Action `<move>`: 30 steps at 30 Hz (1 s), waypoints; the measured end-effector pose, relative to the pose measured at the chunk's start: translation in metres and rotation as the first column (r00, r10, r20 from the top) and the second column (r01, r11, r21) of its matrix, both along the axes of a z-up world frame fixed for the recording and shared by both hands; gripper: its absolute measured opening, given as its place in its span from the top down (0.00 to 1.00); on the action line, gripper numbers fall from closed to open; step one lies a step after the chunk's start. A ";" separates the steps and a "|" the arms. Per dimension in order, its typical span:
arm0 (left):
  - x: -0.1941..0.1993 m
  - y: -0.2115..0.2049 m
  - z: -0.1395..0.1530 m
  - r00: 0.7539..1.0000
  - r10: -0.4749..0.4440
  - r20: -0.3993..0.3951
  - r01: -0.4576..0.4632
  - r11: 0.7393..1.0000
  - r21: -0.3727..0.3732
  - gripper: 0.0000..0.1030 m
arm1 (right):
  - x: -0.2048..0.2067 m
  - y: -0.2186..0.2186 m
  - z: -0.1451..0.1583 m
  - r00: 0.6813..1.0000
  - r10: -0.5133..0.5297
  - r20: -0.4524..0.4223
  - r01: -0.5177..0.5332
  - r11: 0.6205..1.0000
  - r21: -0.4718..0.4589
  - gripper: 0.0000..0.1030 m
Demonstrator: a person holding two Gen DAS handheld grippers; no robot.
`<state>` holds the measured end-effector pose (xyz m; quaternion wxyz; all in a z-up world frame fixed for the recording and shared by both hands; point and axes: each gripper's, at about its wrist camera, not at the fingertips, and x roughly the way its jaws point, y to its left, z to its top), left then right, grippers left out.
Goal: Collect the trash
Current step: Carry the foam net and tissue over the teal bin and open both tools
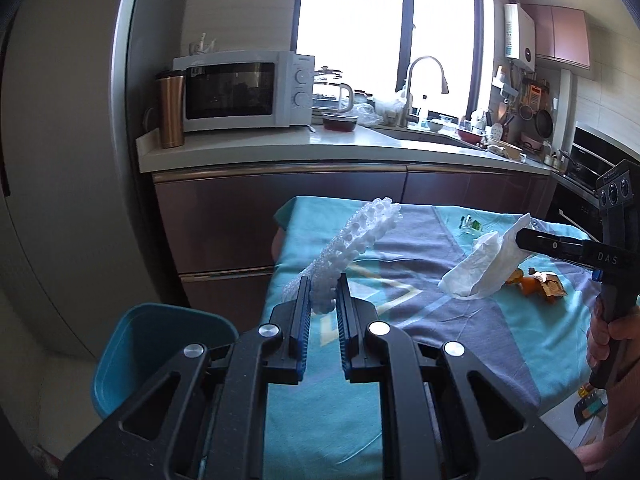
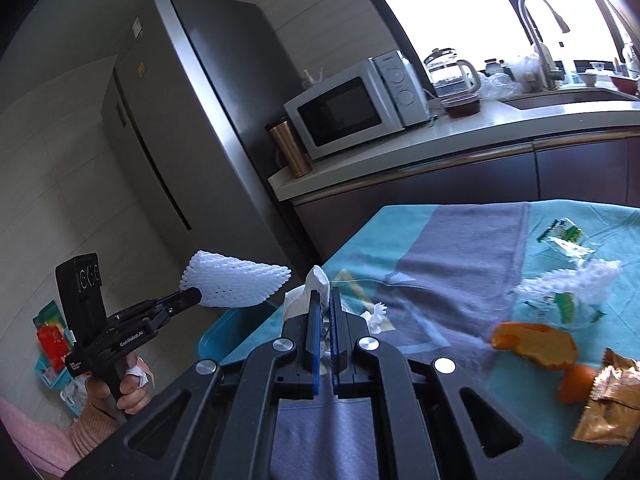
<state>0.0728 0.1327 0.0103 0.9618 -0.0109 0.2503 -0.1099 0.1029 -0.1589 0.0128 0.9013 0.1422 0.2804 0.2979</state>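
My left gripper (image 1: pixel 324 294) is shut on a white foam net (image 1: pixel 352 240), which sticks up and away over the table's left edge. From the right wrist view, that left gripper (image 2: pixel 192 297) holds the foam net (image 2: pixel 236 284) out past the table, above the floor. My right gripper (image 2: pixel 325 296) is shut on a crumpled white tissue (image 2: pixel 318 280). In the left wrist view the right gripper (image 1: pixel 524 240) carries the tissue (image 1: pixel 484 268) above the table's cloth. A blue bin (image 1: pixel 160 356) stands on the floor beside the table, and its rim (image 2: pixel 224 332) shows below the foam net.
On the teal and grey cloth (image 2: pixel 460 248) lie orange peel (image 2: pixel 536 344), a brown snack wrapper (image 2: pixel 608 400), clear wrappers with green print (image 2: pixel 564 236), a white foam piece (image 2: pixel 576 280) and a tissue scrap (image 2: pixel 376 314). Behind stand a fridge (image 2: pixel 192 120) and a counter with a microwave (image 1: pixel 240 90).
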 end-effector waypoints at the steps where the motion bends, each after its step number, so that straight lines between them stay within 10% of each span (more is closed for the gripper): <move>1: -0.003 0.008 -0.001 1.000 0.020 -0.003 -0.020 1.000 0.001 0.87 | 0.004 0.010 0.001 1.000 0.022 0.000 -0.022 1.000 -0.001 0.97; 30: -0.003 0.135 -0.067 0.929 0.333 -0.160 -0.324 0.943 0.078 0.87 | 0.060 0.196 -0.017 0.930 0.353 -0.103 -0.362 0.928 -0.089 0.97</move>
